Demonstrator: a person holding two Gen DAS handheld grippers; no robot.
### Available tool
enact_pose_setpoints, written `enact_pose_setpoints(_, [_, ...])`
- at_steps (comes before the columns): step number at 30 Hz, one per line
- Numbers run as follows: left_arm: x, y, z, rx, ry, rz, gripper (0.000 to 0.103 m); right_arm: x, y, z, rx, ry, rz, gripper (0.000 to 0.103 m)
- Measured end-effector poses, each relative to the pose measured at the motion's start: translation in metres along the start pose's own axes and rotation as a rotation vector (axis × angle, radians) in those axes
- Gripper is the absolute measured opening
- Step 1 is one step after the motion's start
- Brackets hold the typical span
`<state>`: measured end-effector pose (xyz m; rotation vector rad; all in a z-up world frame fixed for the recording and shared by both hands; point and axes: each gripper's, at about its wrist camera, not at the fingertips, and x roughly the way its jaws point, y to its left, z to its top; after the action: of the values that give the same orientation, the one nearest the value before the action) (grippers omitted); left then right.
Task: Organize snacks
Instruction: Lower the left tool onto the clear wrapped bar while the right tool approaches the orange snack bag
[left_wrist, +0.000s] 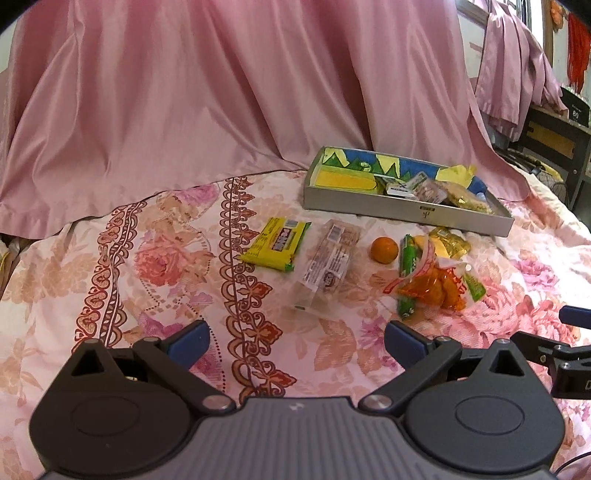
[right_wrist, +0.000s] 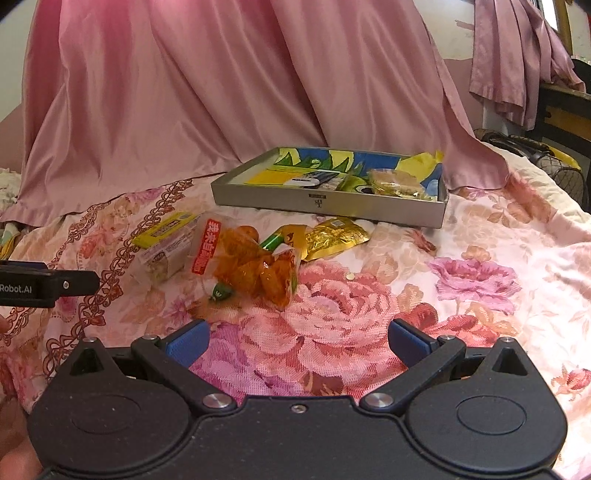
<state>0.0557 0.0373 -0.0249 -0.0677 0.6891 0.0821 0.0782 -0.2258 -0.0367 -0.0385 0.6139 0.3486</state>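
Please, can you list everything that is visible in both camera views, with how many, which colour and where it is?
tray: 1, grey with a blue-green-yellow inside, far side of the bedspread, several snacks inside
yellow packet: 1, yellow-green, on the bedspread, left of the others
clear packet: 1, transparent with a white label, beside the yellow packet
orange: 1, orange, before the tray
orange bag: 1, transparent orange with red label, on green packets
green packets: count unclear, green, under the orange bag
gold packet: 1, gold, just before the tray
bedspread: 1, pink floral
curtain: pink, behind
left hand-held gripper: 1, black with blue pads, open, holds nothing
right hand-held gripper: 1, same, open, holds nothing
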Motion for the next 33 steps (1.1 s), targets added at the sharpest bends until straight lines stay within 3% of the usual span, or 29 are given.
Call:
enact_pose_setpoints(12, [0.018,0.002,0.012,0.047,0.025,0.005,0.103,0.023,0.004,0.007,-0.032,0.006,0.039,0.102])
enact_pose_setpoints(21, [0.043,0.000,0.032,0.117,0.023,0.007,0.103,0.054,0.000,0.018,-0.089,-0.041,0.057,0.102])
enact_pose_setpoints(33, [0.093,-0.017,0.052,0.300,0.063,0.001,0.103,0.098,0.014,0.021,-0.318,-0.081,0.119,0.102])
